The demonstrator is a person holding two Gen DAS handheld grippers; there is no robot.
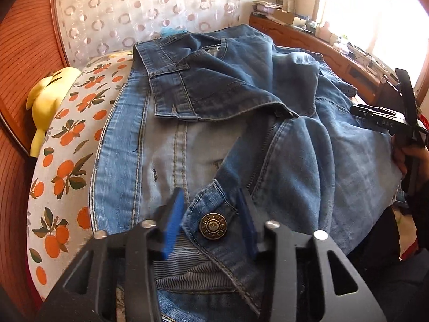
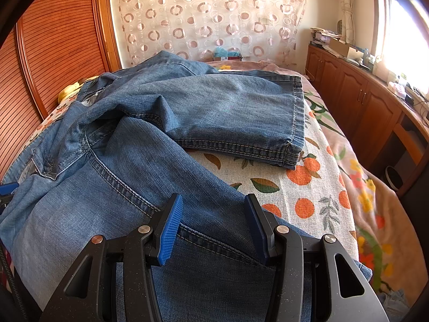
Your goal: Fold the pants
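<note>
Blue jeans [image 1: 241, 134] lie crumpled on a bed with an orange-print cover [image 1: 67, 161]. My left gripper [image 1: 211, 214] is open over the waistband, its blue pads on either side of the metal button [image 1: 213, 226]. In the right wrist view the jeans [image 2: 161, 134] spread across the bed, one leg folded back with its hem [image 2: 295, 123] to the right. My right gripper [image 2: 214, 220] is open just above the near leg's denim. The right gripper also shows in the left wrist view [image 1: 396, 118], held by a hand at the right edge.
A yellow plush toy [image 1: 45, 99] sits at the bed's left edge by the wooden headboard [image 2: 53, 53]. Wooden cabinets [image 2: 362, 99] with clutter run along the right wall under a bright window. A patterned curtain [image 2: 209, 13] hangs behind. A floral blanket [image 2: 375, 201] covers the bed's right side.
</note>
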